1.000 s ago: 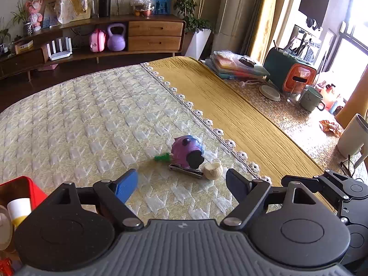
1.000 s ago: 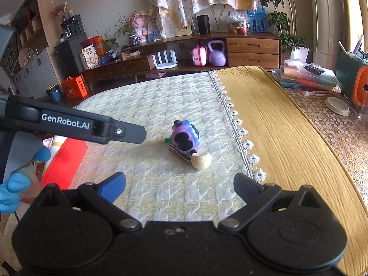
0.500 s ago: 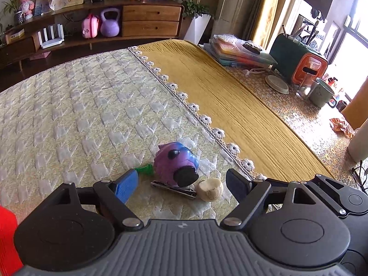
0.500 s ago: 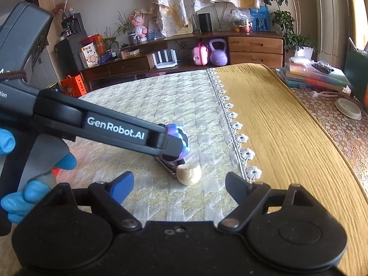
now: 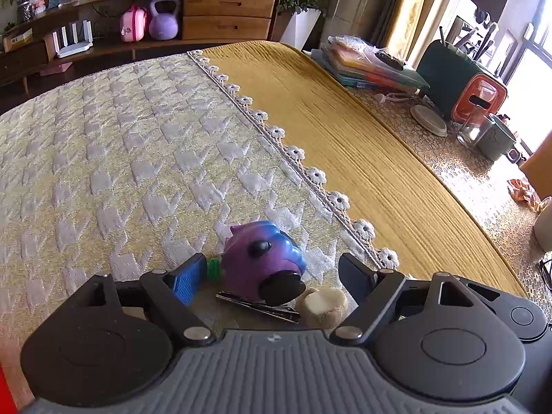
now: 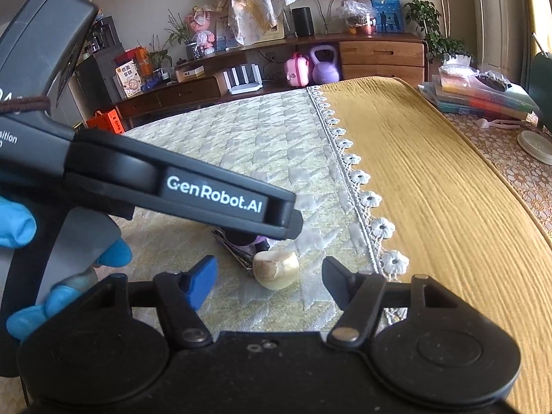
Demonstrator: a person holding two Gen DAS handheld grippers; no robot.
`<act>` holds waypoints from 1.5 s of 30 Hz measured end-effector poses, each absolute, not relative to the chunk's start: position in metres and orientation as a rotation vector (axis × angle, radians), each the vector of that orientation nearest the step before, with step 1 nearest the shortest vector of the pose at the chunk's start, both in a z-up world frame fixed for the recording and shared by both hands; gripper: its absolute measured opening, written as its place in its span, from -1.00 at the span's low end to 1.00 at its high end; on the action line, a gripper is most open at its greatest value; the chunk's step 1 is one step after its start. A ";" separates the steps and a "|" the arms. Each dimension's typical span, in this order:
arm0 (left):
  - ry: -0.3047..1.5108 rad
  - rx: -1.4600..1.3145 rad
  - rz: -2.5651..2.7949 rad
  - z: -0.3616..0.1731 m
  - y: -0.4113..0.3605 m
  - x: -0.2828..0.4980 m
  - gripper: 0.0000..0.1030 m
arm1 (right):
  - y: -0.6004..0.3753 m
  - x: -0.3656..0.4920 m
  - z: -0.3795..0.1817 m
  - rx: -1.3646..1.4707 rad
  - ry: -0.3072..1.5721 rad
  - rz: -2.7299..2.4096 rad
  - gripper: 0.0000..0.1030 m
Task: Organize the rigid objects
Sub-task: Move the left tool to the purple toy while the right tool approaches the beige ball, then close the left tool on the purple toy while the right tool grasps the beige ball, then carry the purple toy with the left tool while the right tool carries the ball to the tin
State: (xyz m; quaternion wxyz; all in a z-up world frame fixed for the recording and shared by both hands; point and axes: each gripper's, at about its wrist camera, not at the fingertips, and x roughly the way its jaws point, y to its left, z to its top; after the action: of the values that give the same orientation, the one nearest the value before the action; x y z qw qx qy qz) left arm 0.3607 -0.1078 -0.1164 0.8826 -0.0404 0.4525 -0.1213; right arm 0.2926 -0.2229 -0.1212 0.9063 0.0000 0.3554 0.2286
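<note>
We see the left gripper apart, hiding most of the purple toy; the right gripper is closing around the beige piece, untouched.

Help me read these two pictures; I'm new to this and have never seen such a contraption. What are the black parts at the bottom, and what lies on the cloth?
There is no robot here. A person holds a hand-operated gripper in each hand, and a wide-angle camera on each one looks forward along its two fingers. The black parts at the bottom of each picture are that gripper's own fingers.

One picture comes from the left gripper, whose jaws stand open around a purple toy. Beside the toy lie a thin metal clip and a small beige block, all on a pale patterned cloth.

The other picture comes from the right gripper. Its jaws are closing with the beige block between them, not yet touching it. The long black bar crossing that picture is the left gripper, held by a blue-gloved hand.

Nothing is held yet.
</note>
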 end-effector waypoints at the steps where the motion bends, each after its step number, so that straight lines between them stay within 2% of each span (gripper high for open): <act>1: 0.940 -0.083 -0.251 -0.117 -0.109 0.362 0.61 | -0.222 0.293 -0.122 0.000 0.733 0.473 0.18; 6: 0.927 -0.060 -0.249 -0.120 -0.110 0.362 0.50 | -0.219 0.294 -0.125 0.008 0.741 0.465 -0.01; 8: 0.920 -0.049 -0.249 -0.119 -0.110 0.361 0.33 | -0.219 0.295 -0.126 0.008 0.744 0.458 -0.06; 13: 0.903 -0.016 -0.240 -0.119 -0.112 0.360 0.10 | -0.219 0.295 -0.127 0.001 0.741 0.452 -0.20; 17: 0.894 -0.003 -0.239 -0.119 -0.112 0.359 0.01 | -0.219 0.294 -0.127 0.006 0.740 0.444 -0.37; 20: 0.895 0.001 -0.242 -0.118 -0.112 0.359 0.01 | -0.220 0.294 -0.125 0.013 0.737 0.436 -0.44; 30: 0.896 -0.048 -0.224 -0.107 -0.100 0.349 0.01 | -0.219 0.286 -0.116 0.020 0.725 0.421 -0.44; 45: 0.872 -0.095 -0.188 -0.060 -0.069 0.297 0.01 | -0.210 0.239 -0.073 0.014 0.683 0.450 -0.43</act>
State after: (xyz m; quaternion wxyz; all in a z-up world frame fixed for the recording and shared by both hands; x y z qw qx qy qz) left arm 0.2970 -0.0689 -0.0604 0.9012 -0.0460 0.4213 -0.0908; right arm 0.2390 -0.2098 -0.0733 0.9175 0.0067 0.3321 0.2188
